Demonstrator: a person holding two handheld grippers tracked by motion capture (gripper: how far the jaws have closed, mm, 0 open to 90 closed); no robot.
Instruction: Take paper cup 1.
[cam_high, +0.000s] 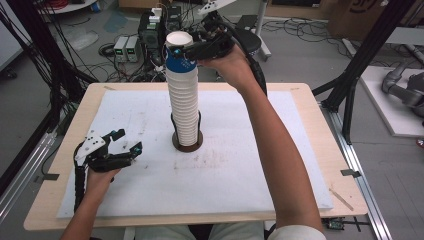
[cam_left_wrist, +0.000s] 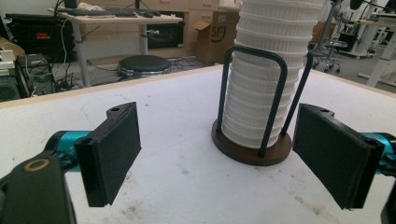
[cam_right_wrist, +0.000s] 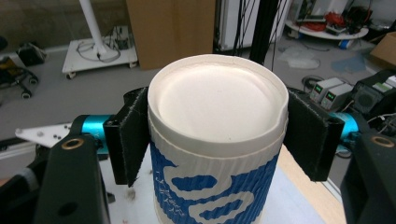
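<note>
Right now your right gripper is clamping the blue-patterned cup, upside down atop the white cup stack in the wire holder at the pad's centre. Your left gripper is idling at eight o'clock from the holder, jaws spread, gripping nothing.

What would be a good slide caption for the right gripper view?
Right gripper clamps the top blue-and-white cup, which sits upside down with its base facing the camera.
</note>
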